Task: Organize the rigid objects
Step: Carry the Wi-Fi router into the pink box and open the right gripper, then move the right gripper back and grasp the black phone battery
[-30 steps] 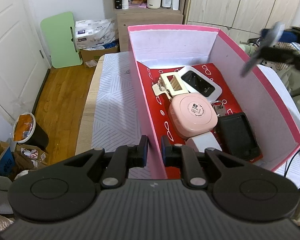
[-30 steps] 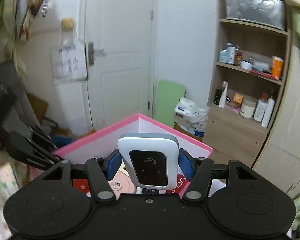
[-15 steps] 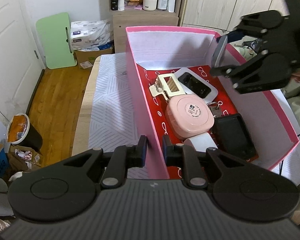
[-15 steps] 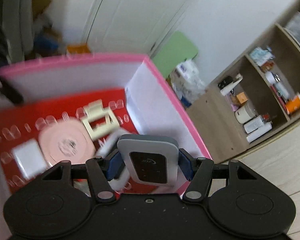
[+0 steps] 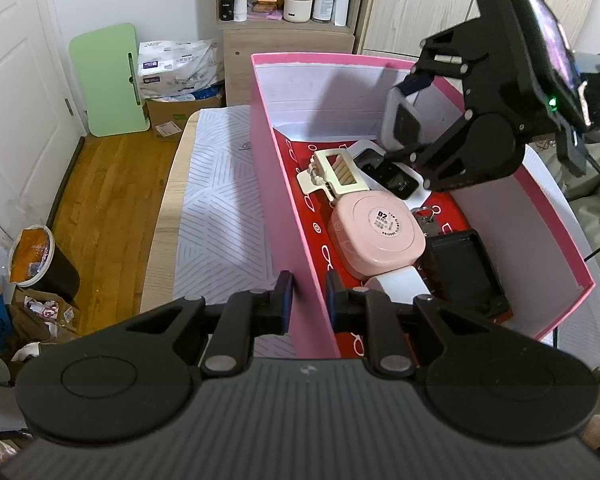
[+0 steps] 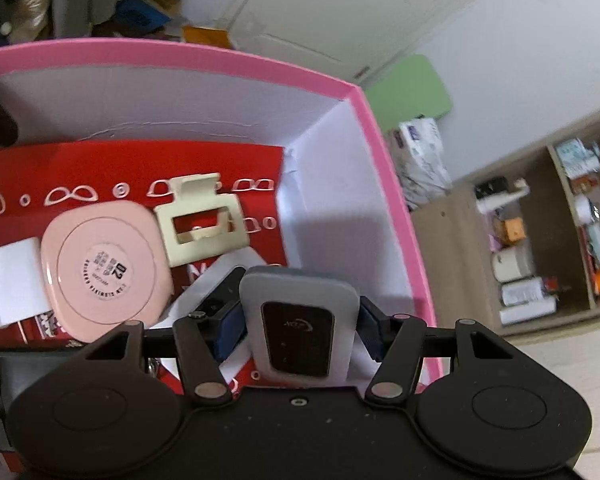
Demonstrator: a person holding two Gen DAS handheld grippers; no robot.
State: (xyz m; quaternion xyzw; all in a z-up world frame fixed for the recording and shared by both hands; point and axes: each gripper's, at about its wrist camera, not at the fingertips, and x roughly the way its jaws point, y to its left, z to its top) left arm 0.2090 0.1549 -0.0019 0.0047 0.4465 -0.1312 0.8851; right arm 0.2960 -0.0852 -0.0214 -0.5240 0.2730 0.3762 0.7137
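Your right gripper (image 6: 298, 320) is clamped on a white pocket router (image 6: 300, 320), its blue pads (image 6: 230, 330) pressing both long sides of the device, dark screen facing the camera. In the left wrist view, that gripper (image 5: 404, 120) hangs over the far end of the pink box (image 5: 284, 216), at about 2 o'clock from the frame's centre, with the router (image 5: 400, 124) held upright above the box floor and not touching anything beneath it.

Your left gripper (image 5: 306, 298) straddles the near left wall of the pink box at 6 o'clock, one finger outside and one inside. The wall passes between the fingers; whether the pads actually pinch it you cannot tell from here.

Inside the box, on the red patterned liner (image 5: 300, 184), a second white router (image 5: 388, 168) lies flat directly under the held one. At its 9 o'clock, touching it, is a cream hair claw (image 5: 334, 174). A pink rounded case (image 5: 376, 232) labelled "D2" sits toward the near end, overlapping the claw's edge. A white charger block (image 5: 400, 280) lies at the case's 6 o'clock, and a black tray-like case (image 5: 460, 268) at its 3 o'clock, with keys (image 5: 426, 216) tucked between them.

The box stands on a table with a white striped mat (image 5: 220, 216) at its 9 o'clock.
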